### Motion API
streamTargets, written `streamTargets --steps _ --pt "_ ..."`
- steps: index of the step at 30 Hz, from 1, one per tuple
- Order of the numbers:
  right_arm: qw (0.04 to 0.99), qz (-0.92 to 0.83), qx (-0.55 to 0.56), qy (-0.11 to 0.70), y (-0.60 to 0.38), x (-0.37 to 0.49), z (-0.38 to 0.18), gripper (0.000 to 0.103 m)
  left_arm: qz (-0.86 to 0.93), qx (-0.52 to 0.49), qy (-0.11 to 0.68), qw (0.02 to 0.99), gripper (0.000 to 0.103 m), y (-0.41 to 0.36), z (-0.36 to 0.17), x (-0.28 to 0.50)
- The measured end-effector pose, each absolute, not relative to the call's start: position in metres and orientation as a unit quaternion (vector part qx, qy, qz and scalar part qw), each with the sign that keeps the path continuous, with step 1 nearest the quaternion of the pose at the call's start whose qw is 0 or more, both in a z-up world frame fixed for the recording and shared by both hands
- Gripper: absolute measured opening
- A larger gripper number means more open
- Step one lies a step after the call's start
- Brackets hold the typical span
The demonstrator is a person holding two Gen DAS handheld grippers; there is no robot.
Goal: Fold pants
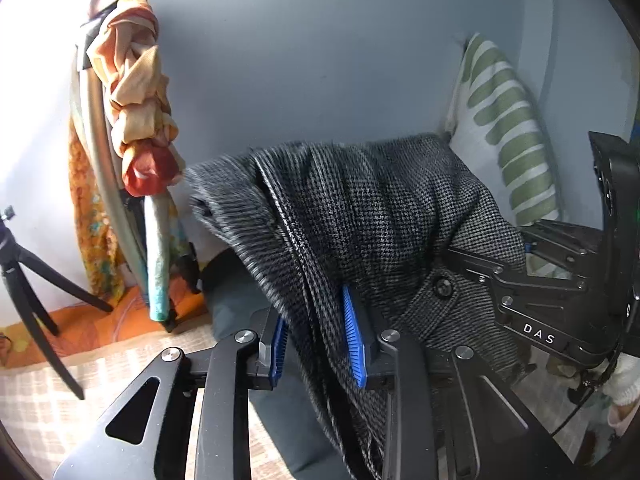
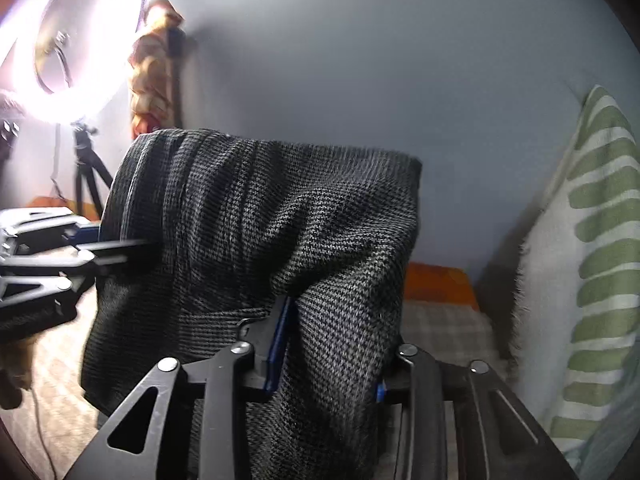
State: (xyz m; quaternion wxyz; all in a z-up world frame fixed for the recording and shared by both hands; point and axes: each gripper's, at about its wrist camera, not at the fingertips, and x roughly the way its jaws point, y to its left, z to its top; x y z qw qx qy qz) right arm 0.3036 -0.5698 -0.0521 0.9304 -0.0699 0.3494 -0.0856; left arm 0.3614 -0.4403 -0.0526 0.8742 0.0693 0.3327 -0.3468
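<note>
Pale blue wall fills the background, with a green-striped pillow leaning against it and a checked bedcover below. Between the two tools hang the pants, a thick grey houndstooth weave, raised off the bed and bunched in soft ridges, with one dark button showing near the waist. The left gripper has cloth draped between its ribbed blue pads, the jaws fairly narrow around a hanging fold. The right gripper pinches another bundle, its jaws closed down on the fabric, which hides one pad. Judging by the crumpled, airborne cloth, no neat fold exists yet: the garment looks merely lifted, so laying it flat, doubling the legs and folding lengthwise all seem left. A knotted orange scarf and a tripod stand at the left.
</note>
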Motion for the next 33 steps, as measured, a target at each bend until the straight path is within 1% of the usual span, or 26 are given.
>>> streamTargets --steps 1,2,3,4,5,13,17,19,26,30,32,33 --pt "0.928 -0.098 -0.079 0.352 -0.57 0.303 -0.053 0.041 -0.344 0.071 0.329 0.876 0.028 -0.439 -0.052 0.363" --pt "0.925 -0.11 -0.087 0.353 -0.57 0.303 -0.053 0.051 -0.341 0.072 0.325 0.879 0.038 -0.438 -0.05 0.361" --pt "0.924 -0.126 -0.096 0.348 -0.57 0.3 -0.052 0.058 -0.338 0.07 0.322 0.882 0.058 -0.437 -0.048 0.361" --pt "0.925 -0.132 -0.099 0.343 -0.57 0.297 -0.051 0.071 -0.335 0.069 0.32 0.884 0.067 -0.436 -0.046 0.361" --pt "0.927 -0.139 -0.101 0.335 -0.57 0.293 -0.048 0.078 -0.332 0.069 0.315 0.886 0.071 -0.434 -0.044 0.36" --pt "0.936 -0.134 -0.076 0.316 -0.567 0.272 -0.022 0.079 -0.338 0.062 0.31 0.886 0.071 -0.419 -0.031 0.349" --pt "0.94 -0.129 -0.07 0.309 -0.552 0.257 -0.008 0.084 -0.339 0.05 0.306 0.888 0.071 -0.404 -0.022 0.335" --pt "0.941 -0.132 -0.073 0.304 -0.544 0.246 -0.002 0.085 -0.34 0.049 0.302 0.889 0.071 -0.399 -0.016 0.327" --pt "0.949 -0.133 -0.062 0.279 -0.514 0.206 0.016 0.092 -0.342 0.049 0.273 0.898 0.08 -0.374 0.004 0.292" --pt "0.954 -0.138 -0.04 0.265 -0.499 0.181 0.021 0.096 -0.339 0.048 0.26 0.903 0.082 -0.357 0.011 0.271" --pt "0.956 -0.14 -0.04 0.256 -0.489 0.169 0.023 0.101 -0.333 0.043 0.256 0.907 0.082 -0.346 0.012 0.26" --pt "0.956 -0.14 -0.042 0.253 -0.483 0.163 0.023 0.101 -0.331 0.042 0.254 0.908 0.083 -0.341 0.011 0.256"
